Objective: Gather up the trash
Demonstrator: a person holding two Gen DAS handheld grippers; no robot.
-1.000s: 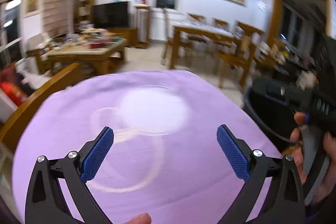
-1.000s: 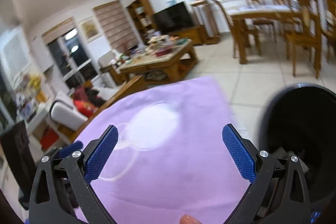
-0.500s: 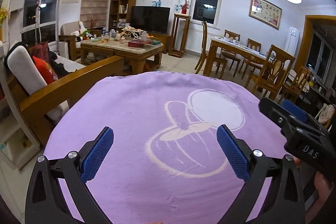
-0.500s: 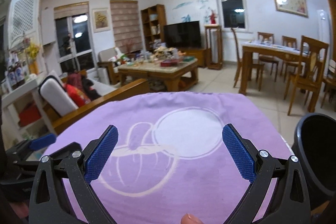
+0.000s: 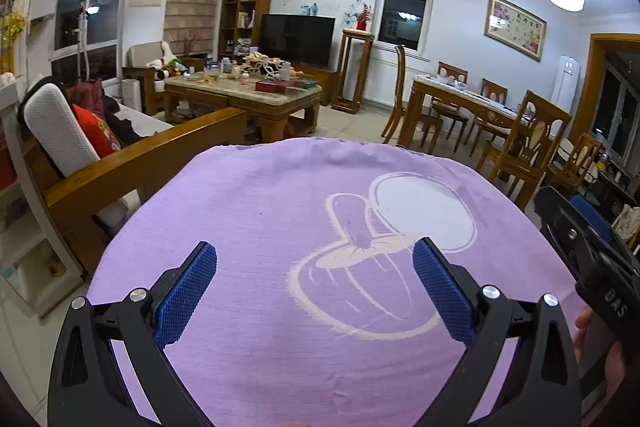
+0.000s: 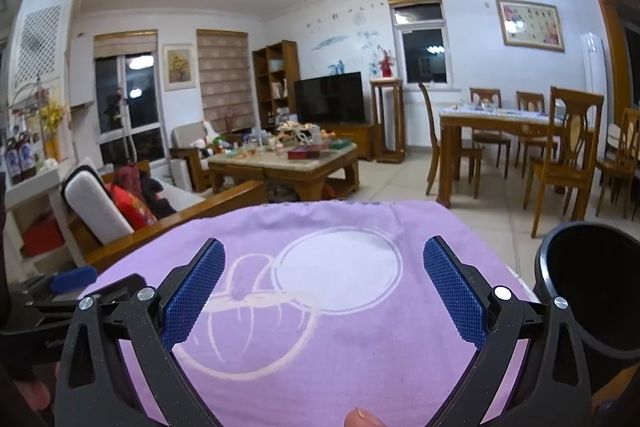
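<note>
No trash shows on the purple cloth point(image 5: 280, 227) that covers the surface, so how a piece would handle is a guess: scraps are likely light and soft and would want a pinch across the middle. The one task thing in sight is the black bin point(image 6: 592, 291), standing just past the surface's right edge in the right wrist view; its mouth is open and dark, and what lies inside cannot be made out.

The left hand-held gripper point(image 5: 314, 291) and the right hand-held gripper point(image 6: 324, 291) both hover over the cloth, jaws apart and empty. The cloth looks soft and may bunch if a pad drags on it.

The far edge of the surface drops to tiled floor; a wooden sofa arm point(image 5: 144, 163) sits close on the left. To the right, toward the bin, the way looks open.
</note>
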